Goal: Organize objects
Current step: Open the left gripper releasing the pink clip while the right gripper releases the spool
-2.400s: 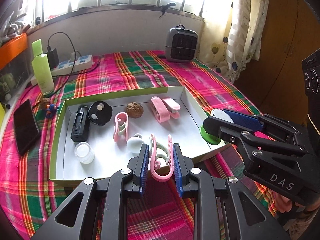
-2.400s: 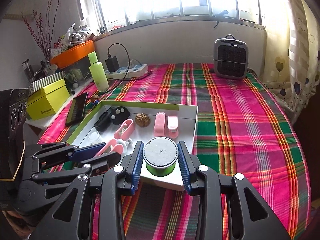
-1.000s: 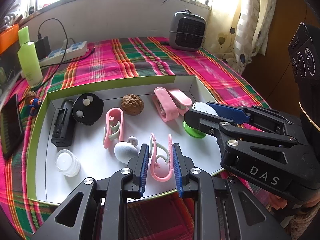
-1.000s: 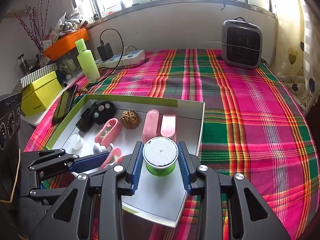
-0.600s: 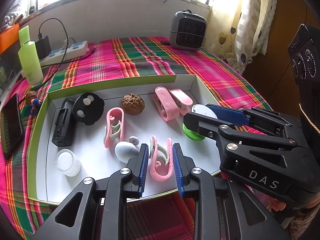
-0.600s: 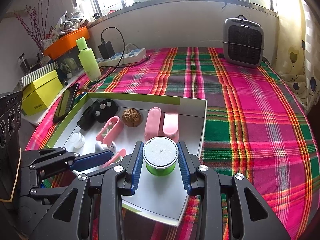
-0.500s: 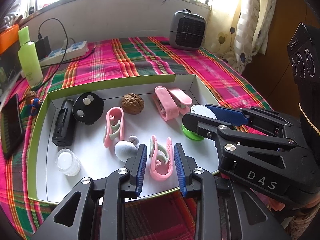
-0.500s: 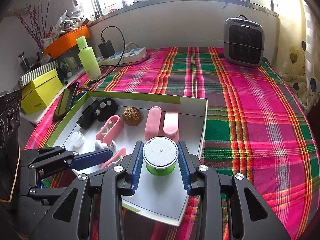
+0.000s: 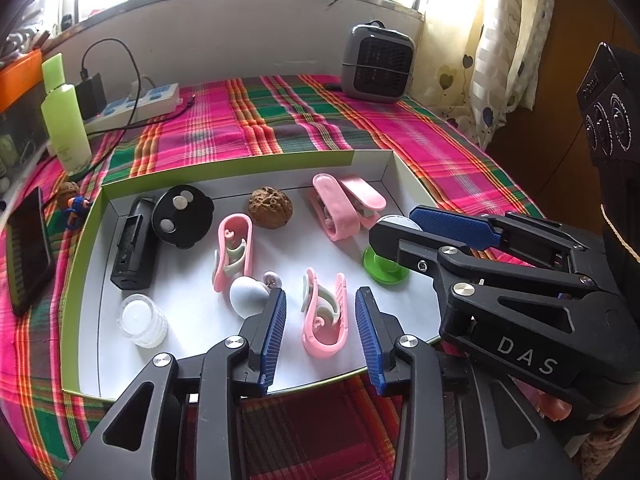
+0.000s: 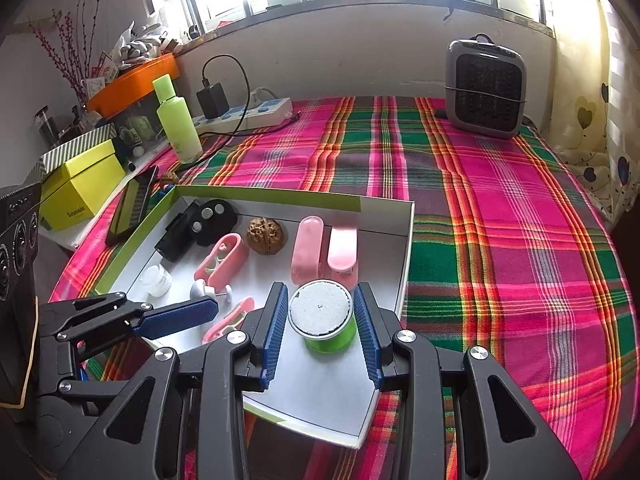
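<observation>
A white tray with a green rim (image 9: 240, 160) lies on the plaid cloth and holds several small things. My left gripper (image 9: 320, 320) is open around a pink clip (image 9: 325, 316) that lies on the tray floor, with gaps on both sides. My right gripper (image 10: 322, 312) stands around a green jar with a white lid (image 10: 323, 318) on the tray floor near the right wall; small gaps show between pads and jar. The jar's green base (image 9: 384, 270) shows in the left wrist view under the right gripper (image 9: 400, 232). The left gripper's blue finger (image 10: 180, 316) shows in the right wrist view.
In the tray: a walnut (image 9: 270, 210), a pink stapler-like clip pair (image 9: 344, 204), another pink clip (image 9: 234, 256), a black round case (image 9: 182, 216), a black box (image 9: 134, 242), a small clear jar (image 9: 142, 320), a white egg shape (image 9: 248, 300). A phone (image 9: 26, 252), green bottle (image 9: 66, 120) and heater (image 9: 378, 64) stand outside.
My left gripper has opened and let go of the pink clip, which now lies on the tray floor. My right gripper has widened slightly around the green jar set down in the tray.
</observation>
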Motion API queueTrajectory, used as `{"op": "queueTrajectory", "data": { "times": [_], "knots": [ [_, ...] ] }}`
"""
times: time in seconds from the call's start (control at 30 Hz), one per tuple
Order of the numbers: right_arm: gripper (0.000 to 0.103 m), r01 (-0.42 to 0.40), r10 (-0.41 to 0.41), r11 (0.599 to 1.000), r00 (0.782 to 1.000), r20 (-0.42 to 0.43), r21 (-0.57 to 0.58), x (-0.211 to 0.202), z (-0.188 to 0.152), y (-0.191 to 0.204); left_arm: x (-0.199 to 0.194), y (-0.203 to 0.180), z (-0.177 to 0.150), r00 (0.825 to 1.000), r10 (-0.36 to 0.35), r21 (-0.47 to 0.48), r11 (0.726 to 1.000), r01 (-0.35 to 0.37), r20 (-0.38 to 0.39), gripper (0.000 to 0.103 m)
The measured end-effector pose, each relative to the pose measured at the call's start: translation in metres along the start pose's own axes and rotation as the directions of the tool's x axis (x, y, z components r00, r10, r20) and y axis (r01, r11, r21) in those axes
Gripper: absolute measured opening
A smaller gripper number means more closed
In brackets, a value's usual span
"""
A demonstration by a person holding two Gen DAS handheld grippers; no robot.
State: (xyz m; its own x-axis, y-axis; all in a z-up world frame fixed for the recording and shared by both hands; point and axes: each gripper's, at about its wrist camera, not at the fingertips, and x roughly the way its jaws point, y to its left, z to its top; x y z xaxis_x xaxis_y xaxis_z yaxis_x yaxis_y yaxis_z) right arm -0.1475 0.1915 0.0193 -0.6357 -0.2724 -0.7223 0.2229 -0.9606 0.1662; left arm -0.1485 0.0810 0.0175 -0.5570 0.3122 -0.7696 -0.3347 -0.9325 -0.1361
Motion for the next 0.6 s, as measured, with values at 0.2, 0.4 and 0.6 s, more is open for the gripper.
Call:
{"op": "queueTrajectory", "data": {
  "times": [0.2,0.4,0.6],
  "knots": [
    [0.039,0.002,-0.002,1.000,1.000,0.002,0.010,-0.0014,-0.0004,0.0003,-0.0036,0.0017,-0.0004,1.000,0.006,-0.004,1.000,-0.006,0.001,0.038],
    [0.041,0.003,-0.003,1.000,1.000,0.008,0.008,-0.0035,0.0000,0.0030,-0.0058,0.0014,-0.0004,1.000,0.006,-0.004,1.000,-0.006,0.003,0.039],
    [0.042,0.009,-0.009,1.000,1.000,0.017,0.016,-0.0077,-0.0015,0.0035,-0.0102,0.0001,-0.0028,1.000,0.012,-0.003,1.000,-0.012,0.008,0.039]
  ]
}}
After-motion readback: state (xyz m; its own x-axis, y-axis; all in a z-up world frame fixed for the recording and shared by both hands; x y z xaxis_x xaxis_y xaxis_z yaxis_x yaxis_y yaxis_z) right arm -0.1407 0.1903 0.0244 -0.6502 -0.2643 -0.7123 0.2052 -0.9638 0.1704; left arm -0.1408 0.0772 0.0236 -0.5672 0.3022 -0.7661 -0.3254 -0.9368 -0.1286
